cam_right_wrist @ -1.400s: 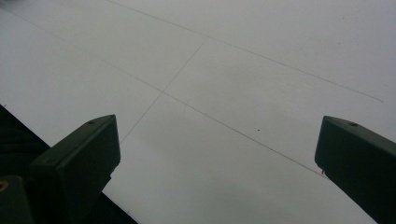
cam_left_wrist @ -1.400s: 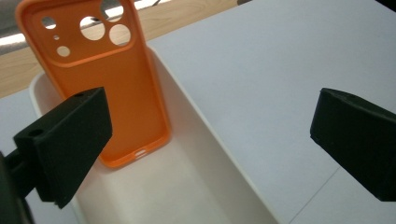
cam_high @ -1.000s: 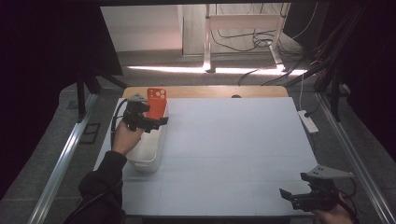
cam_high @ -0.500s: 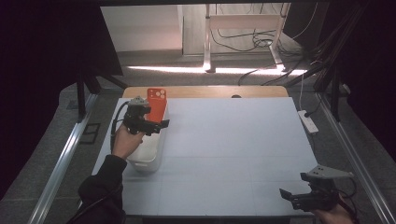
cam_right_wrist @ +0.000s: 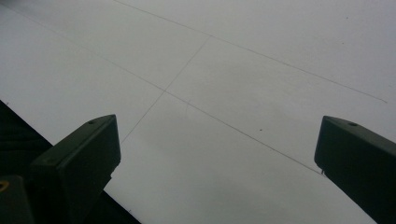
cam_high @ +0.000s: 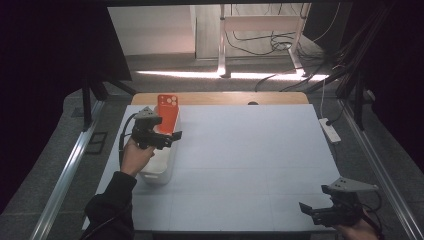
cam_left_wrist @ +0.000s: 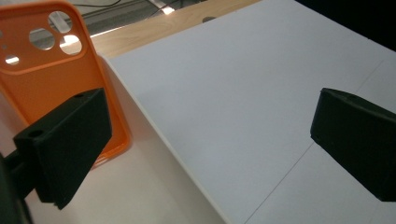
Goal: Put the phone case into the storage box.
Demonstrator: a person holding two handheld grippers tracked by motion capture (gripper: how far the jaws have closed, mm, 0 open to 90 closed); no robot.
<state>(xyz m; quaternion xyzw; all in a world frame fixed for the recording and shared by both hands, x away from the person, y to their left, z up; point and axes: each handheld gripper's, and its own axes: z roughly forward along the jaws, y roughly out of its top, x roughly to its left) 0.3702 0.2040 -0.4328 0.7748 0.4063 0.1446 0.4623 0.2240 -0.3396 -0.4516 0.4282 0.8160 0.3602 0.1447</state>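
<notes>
An orange phone case (cam_high: 168, 111) stands on end in a white bin (cam_high: 161, 172) at the table's left side, camera holes at the top. My left gripper (cam_high: 167, 138) hovers over the bin just in front of the case, open and holding nothing. In the left gripper view the case (cam_left_wrist: 44, 77) rises behind the left jaw, and the left gripper (cam_left_wrist: 215, 126) has its jaws spread wide. My right gripper (cam_high: 312, 212) rests near the front right edge of the table. It is open over bare white surface in the right gripper view (cam_right_wrist: 215, 154).
A white mat (cam_high: 250, 150) with faint grid lines covers the table, with a wooden strip (cam_high: 225, 98) along the far edge. A white power strip (cam_high: 330, 130) lies off the right edge. Metal rails run along both sides.
My left gripper has drifted slightly nearer and to the right over the bin. The case and the right gripper have stayed put.
</notes>
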